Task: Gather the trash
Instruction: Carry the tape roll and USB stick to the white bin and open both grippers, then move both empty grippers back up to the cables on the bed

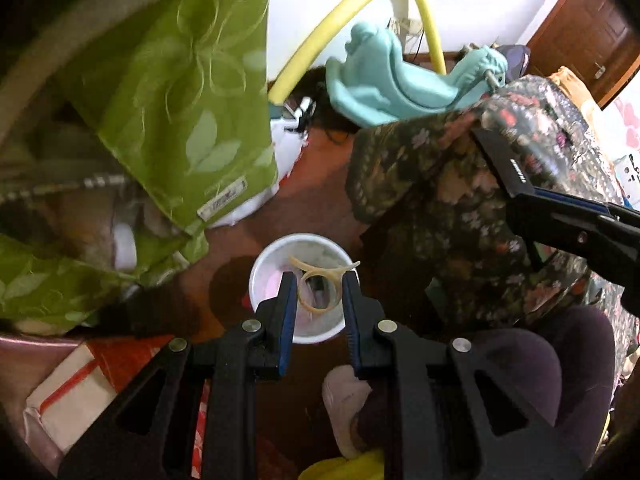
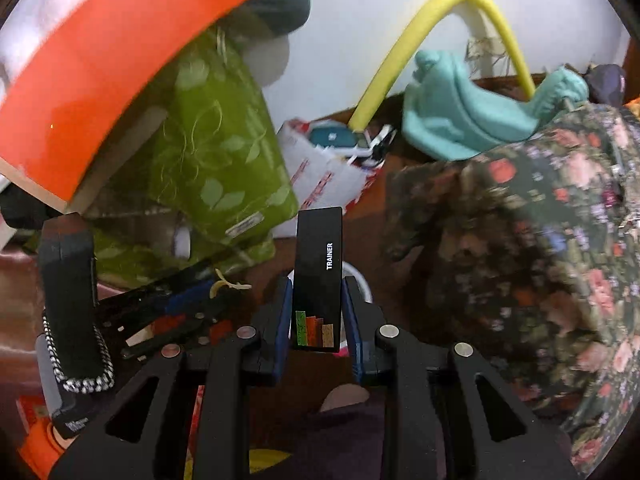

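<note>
My left gripper (image 1: 318,280) is shut on a tan plastic ring with a pull tab (image 1: 318,292) and holds it right above a white trash cup (image 1: 276,256) that stands on the brown floor. The cup holds some pinkish scraps. My right gripper (image 2: 316,284) is shut on a black box marked TRAINER (image 2: 320,264), held upright. The same box (image 1: 502,160) and right gripper show at the right of the left wrist view. The left gripper with the ring (image 2: 224,282) shows at the left of the right wrist view. The cup's rim (image 2: 360,276) peeks out behind the box.
A green leaf-print bag (image 1: 180,92) hangs at the left. A dark floral cloth (image 1: 460,200) covers furniture at the right. A teal plastic seat (image 1: 384,76) and a yellow hoop (image 1: 360,4) lie behind. A slippered foot (image 1: 344,400) is below the cup.
</note>
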A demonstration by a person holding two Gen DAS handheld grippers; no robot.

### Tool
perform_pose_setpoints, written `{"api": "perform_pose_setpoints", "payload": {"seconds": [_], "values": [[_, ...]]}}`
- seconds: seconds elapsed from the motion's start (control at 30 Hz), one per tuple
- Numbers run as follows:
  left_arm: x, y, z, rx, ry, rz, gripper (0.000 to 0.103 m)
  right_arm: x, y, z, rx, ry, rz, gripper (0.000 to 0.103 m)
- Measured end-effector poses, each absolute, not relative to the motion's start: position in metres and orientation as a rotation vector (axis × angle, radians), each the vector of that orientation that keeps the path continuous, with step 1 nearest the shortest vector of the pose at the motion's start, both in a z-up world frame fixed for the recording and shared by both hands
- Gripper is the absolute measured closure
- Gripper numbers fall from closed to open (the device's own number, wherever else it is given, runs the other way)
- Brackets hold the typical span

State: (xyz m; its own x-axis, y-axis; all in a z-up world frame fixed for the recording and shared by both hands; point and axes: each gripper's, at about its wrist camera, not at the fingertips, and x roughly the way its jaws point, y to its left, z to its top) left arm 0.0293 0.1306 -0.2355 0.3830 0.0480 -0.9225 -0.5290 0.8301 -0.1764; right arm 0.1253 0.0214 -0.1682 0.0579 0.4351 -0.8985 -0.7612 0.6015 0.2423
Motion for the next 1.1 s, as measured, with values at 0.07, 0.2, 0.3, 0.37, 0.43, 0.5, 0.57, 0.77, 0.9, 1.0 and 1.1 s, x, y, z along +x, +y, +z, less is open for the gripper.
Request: {"api": "perform_pose_setpoints", "payload": {"seconds": [0.07, 0.2, 0.3, 0.37, 0.43, 0.5, 0.57, 0.77, 0.9, 1.0, 1.1], "values": [[0.029, 0.133, -0.246, -0.508, 1.145, 0.383, 0.082, 0.124, 0.029, -0.178, -0.348, 1.227, 0.934, 0.080], [0.029, 0.141, -0.269, -0.533, 1.190, 0.382, 0.082, 0.127, 0.042, -0.196, -0.359, 1.284, 0.937, 0.080], [0.032, 0.149, -0.281, -0.562, 1.209, 0.374, 0.082, 0.130, 0.052, -0.207, -0.370, 1.312, 0.937, 0.080], [0.034, 0.154, -0.285, -0.591, 1.202, 0.371, 0.082, 0.131, 0.058, -0.211, -0.377, 1.318, 0.943, 0.080], [0.036, 0.160, -0.286, -0.604, 1.179, 0.378, 0.082, 0.134, 0.064, -0.215, -0.375, 1.332, 0.956, 0.080], [0.038, 0.165, -0.287, -0.612, 1.173, 0.397, 0.076, 0.137, 0.068, -0.219, -0.373, 1.352, 0.967, 0.078], [0.039, 0.168, -0.291, -0.631, 1.193, 0.384, 0.066, 0.140, 0.070, -0.222, -0.373, 1.379, 0.967, 0.068], [0.039, 0.168, -0.295, -0.622, 1.219, 0.385, 0.066, 0.147, 0.066, -0.225, -0.375, 1.383, 0.938, 0.062], [0.039, 0.163, -0.288, -0.599, 1.219, 0.372, 0.066, 0.148, 0.060, -0.219, -0.382, 1.364, 0.928, 0.062], [0.042, 0.157, -0.281, -0.570, 1.217, 0.366, 0.066, 0.148, 0.052, -0.208, -0.379, 1.332, 0.921, 0.062], [0.048, 0.146, -0.271, -0.522, 1.232, 0.358, 0.066, 0.148, 0.043, -0.198, -0.372, 1.297, 0.919, 0.062]]}}
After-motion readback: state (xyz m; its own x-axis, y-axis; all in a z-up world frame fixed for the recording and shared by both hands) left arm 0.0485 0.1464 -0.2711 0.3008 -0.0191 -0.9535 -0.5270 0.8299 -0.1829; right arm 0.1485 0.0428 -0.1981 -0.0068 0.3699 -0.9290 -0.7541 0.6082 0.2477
